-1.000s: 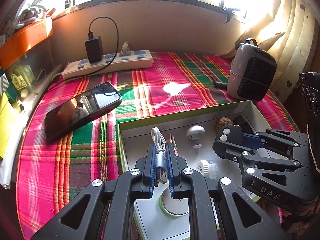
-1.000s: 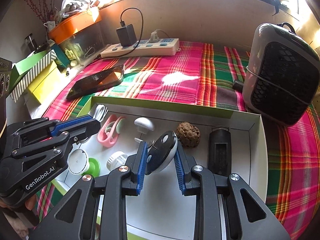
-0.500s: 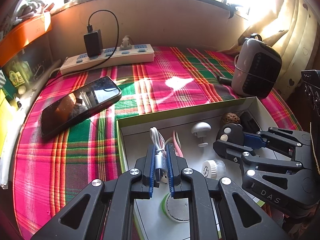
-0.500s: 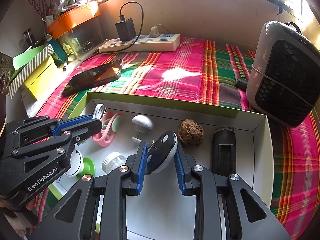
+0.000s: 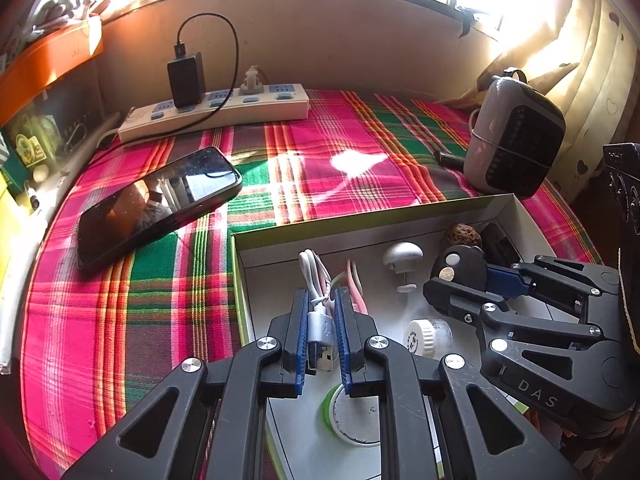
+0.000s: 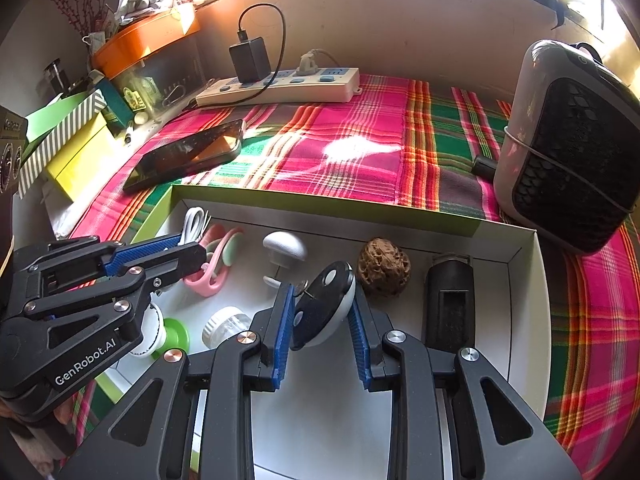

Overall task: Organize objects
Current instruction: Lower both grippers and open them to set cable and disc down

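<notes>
My left gripper (image 5: 320,332) pinches the cable (image 5: 318,322) at its USB plug, long axis running along the fingers, coil ahead over the box (image 5: 360,224) near its left wall. Right gripper (image 6: 320,312) clamps the black disc (image 6: 322,304) mid-box, walnut (image 6: 384,268) just right.

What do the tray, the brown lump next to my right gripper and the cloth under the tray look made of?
Tray: likely cardboard, matte white inside, green outside; thin folded walls.
Brown lump: looks like a walnut shell, hard, deeply wrinkled, dull.
Cloth: woven plaid fabric, matte, with soft creases.
</notes>
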Demonstrator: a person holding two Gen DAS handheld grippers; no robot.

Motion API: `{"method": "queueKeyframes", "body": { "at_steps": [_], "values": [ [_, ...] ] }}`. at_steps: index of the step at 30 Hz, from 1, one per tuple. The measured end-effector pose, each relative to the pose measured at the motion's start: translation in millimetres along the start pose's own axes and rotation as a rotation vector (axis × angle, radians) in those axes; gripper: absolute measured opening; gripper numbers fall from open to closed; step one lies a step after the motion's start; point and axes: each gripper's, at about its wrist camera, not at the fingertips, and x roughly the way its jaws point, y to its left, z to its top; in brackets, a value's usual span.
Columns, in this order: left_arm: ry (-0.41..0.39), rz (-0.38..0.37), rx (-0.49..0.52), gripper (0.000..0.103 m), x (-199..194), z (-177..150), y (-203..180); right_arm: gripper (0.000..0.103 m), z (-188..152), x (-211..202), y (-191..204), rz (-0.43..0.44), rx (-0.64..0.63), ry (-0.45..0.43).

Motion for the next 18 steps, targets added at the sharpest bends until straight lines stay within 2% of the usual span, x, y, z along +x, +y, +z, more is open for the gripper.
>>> {"method": "queueKeyframes", "body": {
  "at_steps": [5, 9, 18],
  "values": [
    [0.004, -0.004, -0.001, 0.013, 0.5, 0.7, 0.0, 0.029, -0.1, 0.5, 1.0, -0.003, 0.000, -0.001],
    [0.005, -0.005, 0.001, 0.014, 0.6, 0.4, -0.9, 0.038, -0.5, 0.1, 0.5, 0.001, 0.009, -0.002],
    [0.005, -0.001, 0.009, 0.021, -1.4, -1.6, -4.7, 0.040, -1.6, -2.1, -0.5, -0.007, 0.018, -0.006]
  ]
}}
